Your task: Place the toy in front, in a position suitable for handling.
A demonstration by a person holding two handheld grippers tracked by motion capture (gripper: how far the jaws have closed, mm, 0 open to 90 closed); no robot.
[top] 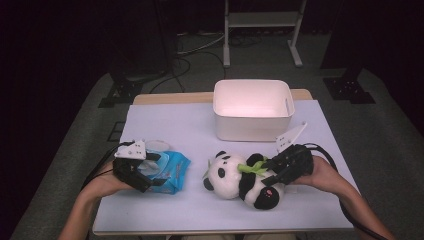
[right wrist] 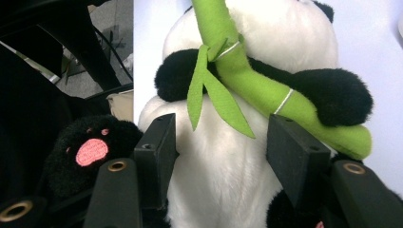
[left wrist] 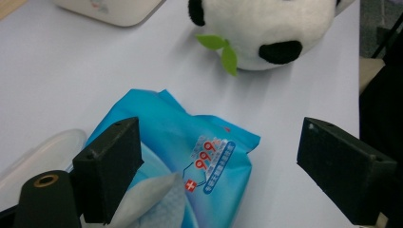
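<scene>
Left gripper [top: 152,172] is hovering over the blue wipes pack [top: 172,170] at the surface's [top: 165,120] left side, jaws spread wide; one jaw is sitting over the pack, the other is standing clear beside it, nothing pinched. A clear lid [left wrist: 35,159] is lying just beside the pack. Right gripper [top: 265,172] is reaching onto the panda [top: 240,180] lying mid-surface, jaws spread at either side of its white belly; cannot tell whether the pads are pressing the plush. Green bamboo [right wrist: 256,80] is lying across the panda's chest. White bin [top: 252,107] is sitting behind the panda, apart.
</scene>
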